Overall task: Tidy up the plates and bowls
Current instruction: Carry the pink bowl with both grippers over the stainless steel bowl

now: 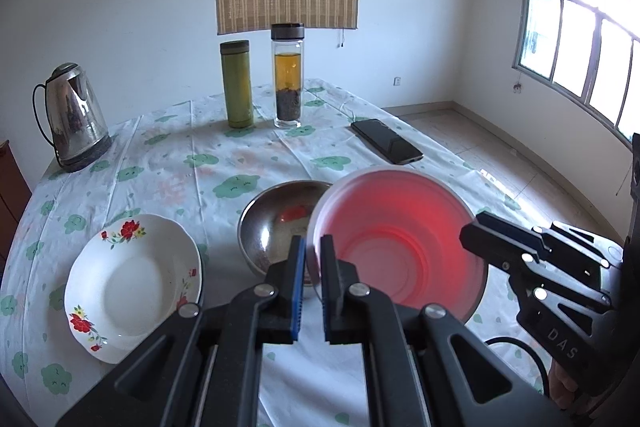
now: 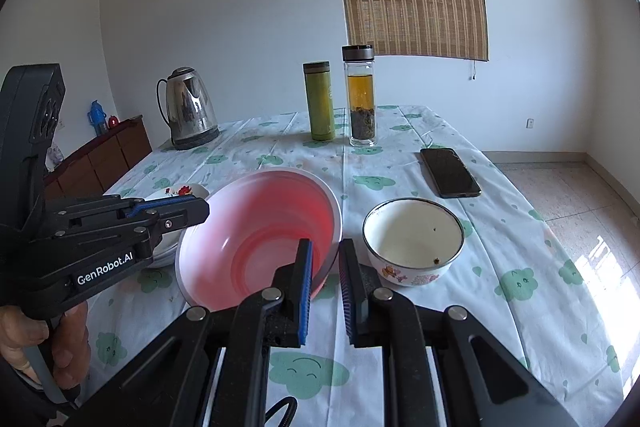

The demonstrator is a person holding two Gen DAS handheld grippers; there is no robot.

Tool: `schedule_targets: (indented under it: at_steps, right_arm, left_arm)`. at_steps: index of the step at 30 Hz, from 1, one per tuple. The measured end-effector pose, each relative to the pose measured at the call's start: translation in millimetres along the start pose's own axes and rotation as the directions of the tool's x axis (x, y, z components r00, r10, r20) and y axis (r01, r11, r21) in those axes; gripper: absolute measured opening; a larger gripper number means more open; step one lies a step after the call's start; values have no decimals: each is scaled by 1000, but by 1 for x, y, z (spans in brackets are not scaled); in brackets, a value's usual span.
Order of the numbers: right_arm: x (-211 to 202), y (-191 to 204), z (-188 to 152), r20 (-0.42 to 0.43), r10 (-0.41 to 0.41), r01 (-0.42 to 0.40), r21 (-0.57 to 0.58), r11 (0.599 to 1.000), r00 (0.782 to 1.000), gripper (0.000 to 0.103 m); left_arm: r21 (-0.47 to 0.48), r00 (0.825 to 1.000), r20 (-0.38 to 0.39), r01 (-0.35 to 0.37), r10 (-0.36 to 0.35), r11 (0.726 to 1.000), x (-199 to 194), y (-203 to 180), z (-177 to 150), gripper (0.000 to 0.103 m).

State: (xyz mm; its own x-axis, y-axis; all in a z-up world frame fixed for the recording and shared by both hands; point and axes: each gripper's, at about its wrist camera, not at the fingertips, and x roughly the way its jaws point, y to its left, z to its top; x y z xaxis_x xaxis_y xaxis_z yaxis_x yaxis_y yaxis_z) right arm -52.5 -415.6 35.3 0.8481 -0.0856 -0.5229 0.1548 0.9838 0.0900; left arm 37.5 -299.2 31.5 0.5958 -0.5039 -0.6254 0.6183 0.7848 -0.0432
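A translucent pink bowl (image 1: 400, 239) hangs tilted above the table, held at opposite rims by both grippers. My left gripper (image 1: 313, 247) is shut on its left rim, and my right gripper (image 2: 326, 251) is shut on its right rim. Each gripper shows in the other view: the right gripper (image 1: 470, 233) at the bowl's far side, the left gripper (image 2: 202, 209) likewise. Behind and partly under the pink bowl (image 2: 256, 235) sits a steel bowl (image 1: 276, 223). A white floral plate (image 1: 132, 279) lies to the left. A white enamel bowl (image 2: 414, 239) stands to the right.
At the back of the clothed table (image 1: 224, 155) stand a steel kettle (image 1: 74, 119), a green flask (image 1: 238, 85) and a glass tea bottle (image 1: 287, 77). A dark phone (image 1: 386, 141) lies at the right near the table edge. A wooden cabinet (image 2: 104, 155) stands beyond the left side.
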Motion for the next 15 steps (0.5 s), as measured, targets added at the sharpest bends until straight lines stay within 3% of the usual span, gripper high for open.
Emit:
schedule_targets:
  at_steps: [15]
  right_arm:
    - [48, 3, 36, -28, 37, -37, -23, 999, 999, 15]
  left_arm:
    - [-58, 999, 1, -52, 52, 997, 21, 29, 26, 4]
